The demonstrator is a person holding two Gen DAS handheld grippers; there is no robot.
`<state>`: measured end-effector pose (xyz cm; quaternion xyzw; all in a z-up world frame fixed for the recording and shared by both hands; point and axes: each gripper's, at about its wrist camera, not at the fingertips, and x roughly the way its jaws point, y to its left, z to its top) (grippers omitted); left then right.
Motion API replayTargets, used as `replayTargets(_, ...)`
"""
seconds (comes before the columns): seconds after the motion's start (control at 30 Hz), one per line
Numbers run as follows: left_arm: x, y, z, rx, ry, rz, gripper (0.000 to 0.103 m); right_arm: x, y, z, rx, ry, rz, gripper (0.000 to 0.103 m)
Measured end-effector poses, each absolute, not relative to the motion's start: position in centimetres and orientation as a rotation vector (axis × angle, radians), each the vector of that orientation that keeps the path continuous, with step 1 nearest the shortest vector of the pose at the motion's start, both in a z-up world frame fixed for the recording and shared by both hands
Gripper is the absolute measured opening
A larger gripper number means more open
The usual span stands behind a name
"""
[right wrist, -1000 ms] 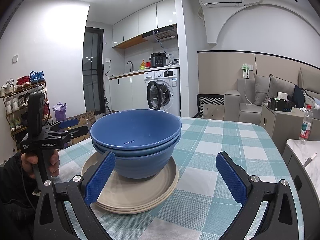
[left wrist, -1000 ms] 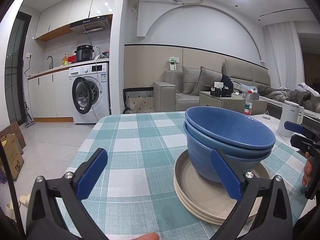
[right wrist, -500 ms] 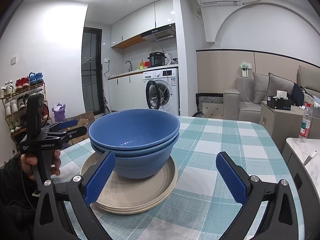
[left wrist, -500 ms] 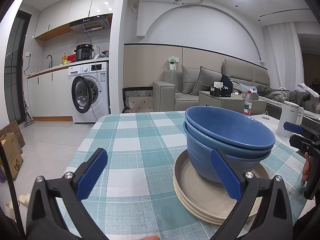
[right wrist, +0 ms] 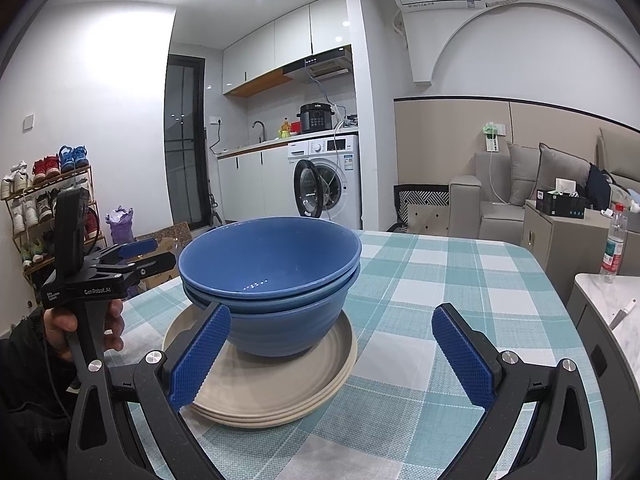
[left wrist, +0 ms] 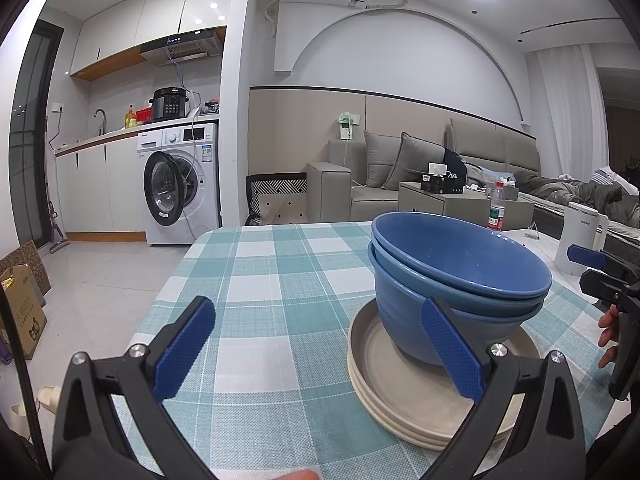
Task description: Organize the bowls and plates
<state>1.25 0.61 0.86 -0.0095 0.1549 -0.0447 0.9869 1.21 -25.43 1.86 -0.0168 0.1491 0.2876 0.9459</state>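
Note:
Two nested blue bowls (left wrist: 452, 280) stand on a stack of beige plates (left wrist: 384, 372) on the checked tablecloth; they also show in the right wrist view, bowls (right wrist: 272, 276) on plates (right wrist: 272, 384). My left gripper (left wrist: 316, 352) is open and empty, held back from the stack, which lies to its right. My right gripper (right wrist: 328, 352) is open and empty, with the stack to its left. Each gripper shows in the other's view, the right one (left wrist: 600, 268) and the left one (right wrist: 132, 256), both apart from the dishes.
The table (left wrist: 264, 280) has a teal and white checked cloth. A white kettle (left wrist: 580, 240) and a water bottle (right wrist: 612, 248) stand to the right on a white side surface. A washing machine (left wrist: 180, 184), sofa and shoe rack stand beyond.
Both views have shifted very slightly. The bowls and plates have not moved. Both grippers stay open.

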Motion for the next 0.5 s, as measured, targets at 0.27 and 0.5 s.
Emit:
replayTargets(0.27,1.31,0.60,0.86,-0.019,0.311,-0.090,0.103,1.20,-25.41,1.84,-0.033,0.305,0.589,0.103)
replayTargets(0.5,1.29,0.59,0.85,-0.019,0.311,-0.090,0.103,1.20,-25.40,1.86,-0.032,0.305,0.589,0.103)
